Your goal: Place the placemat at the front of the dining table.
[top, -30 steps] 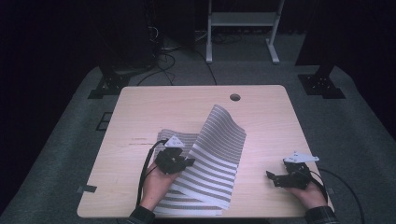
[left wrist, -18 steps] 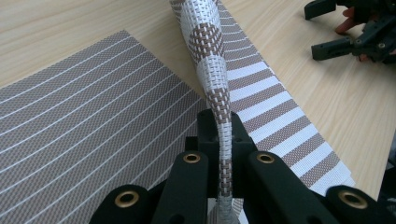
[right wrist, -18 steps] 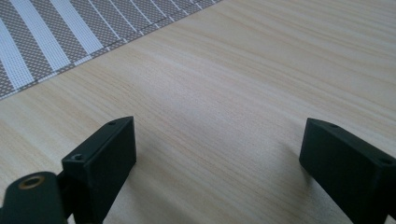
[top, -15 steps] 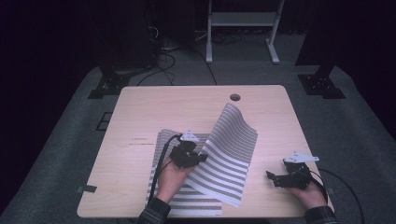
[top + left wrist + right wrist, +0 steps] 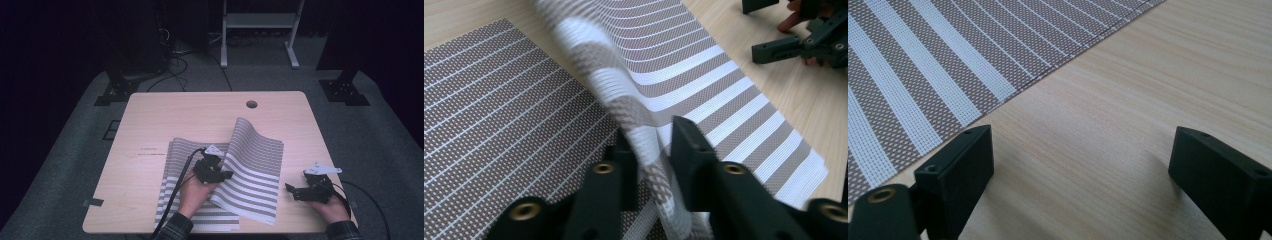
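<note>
High view: left tongs have just been opening around the striped mat mid-fold; right tongs rest apart on the counter. Next, release and flatten.

Pale wood-grain rectangular table w/ round cable hole near far edge. Grey carpet floor around it. Behind: white metal frame stand, black stand bases left & right, loose black cables. Room dark, table lit.

Striped mat half-folded on table, L gripper at fold, R gripper apart.
</note>
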